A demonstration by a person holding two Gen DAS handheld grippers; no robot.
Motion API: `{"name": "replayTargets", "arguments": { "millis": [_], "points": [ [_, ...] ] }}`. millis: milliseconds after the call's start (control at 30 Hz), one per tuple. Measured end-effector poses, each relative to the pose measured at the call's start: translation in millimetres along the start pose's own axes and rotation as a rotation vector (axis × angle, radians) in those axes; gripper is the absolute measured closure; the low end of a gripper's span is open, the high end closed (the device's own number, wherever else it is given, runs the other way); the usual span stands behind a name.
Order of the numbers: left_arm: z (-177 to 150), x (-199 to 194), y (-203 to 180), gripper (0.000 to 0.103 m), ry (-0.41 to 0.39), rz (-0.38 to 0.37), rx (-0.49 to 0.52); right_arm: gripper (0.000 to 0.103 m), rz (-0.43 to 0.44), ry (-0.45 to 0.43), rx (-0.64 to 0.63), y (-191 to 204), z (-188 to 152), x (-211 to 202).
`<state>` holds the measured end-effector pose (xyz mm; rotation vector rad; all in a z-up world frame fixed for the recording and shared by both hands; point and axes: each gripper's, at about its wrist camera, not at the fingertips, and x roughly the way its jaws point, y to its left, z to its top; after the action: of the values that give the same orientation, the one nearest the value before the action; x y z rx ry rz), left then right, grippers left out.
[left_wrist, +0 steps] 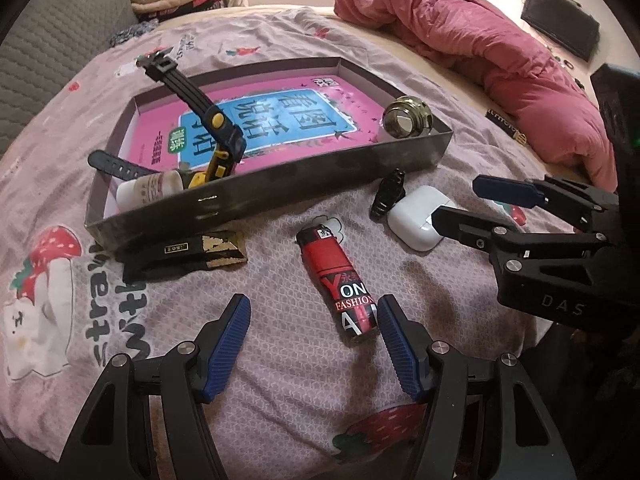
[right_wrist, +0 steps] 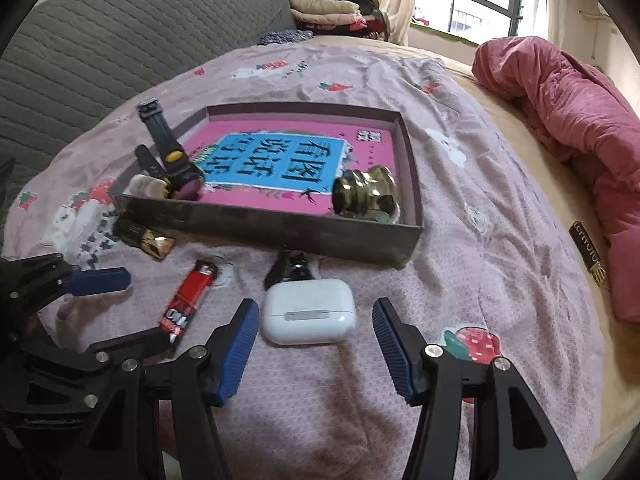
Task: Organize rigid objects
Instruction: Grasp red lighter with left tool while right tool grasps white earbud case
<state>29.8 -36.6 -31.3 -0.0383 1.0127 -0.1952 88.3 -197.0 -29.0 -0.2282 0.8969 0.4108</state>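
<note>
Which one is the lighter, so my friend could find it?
Start at the shallow cardboard box on the bed. On the pink sheet just in front of it lies the lighter, between a black-and-gold packet and a white earbud case. It's the only red thing, long and thin.

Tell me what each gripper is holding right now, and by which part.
Nothing is held. The left gripper is open over the red lighter; the right gripper is open around the white earbud case, touching nothing.
</note>
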Motion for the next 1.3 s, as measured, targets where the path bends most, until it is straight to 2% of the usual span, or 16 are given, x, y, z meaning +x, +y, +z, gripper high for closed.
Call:
{"name": "replayTargets", "arguments": {
  "millis": [167,300,433,733,1067,1300],
  "points": [
    [2,5,-2,0.036,0.0,0.003,-0.025,0.044,0.005,0.006,0.016,-5,0,2],
    [5,13,-10,0.036,0.009,0.013,-0.006,0.044,0.009,0.005,0.011,-4,2,3],
    [7,25,-18,0.036,0.026,0.061,0.027,0.045,0.013,0.009,0.002,-2,3,6],
    [11,29,-1,0.036,0.036,0.093,-0.021,0.044,0.026,0.04,-0.014,3,3,18],
    [13,32,13,0.036,0.035,0.074,-0.073,0.043,0.006,0.089,-0.041,9,-2,35],
    [13,37,12,0.036,0.027,0.081,-0.072,0.042,0.005,0.098,-0.025,8,-3,44]
  ]
}}
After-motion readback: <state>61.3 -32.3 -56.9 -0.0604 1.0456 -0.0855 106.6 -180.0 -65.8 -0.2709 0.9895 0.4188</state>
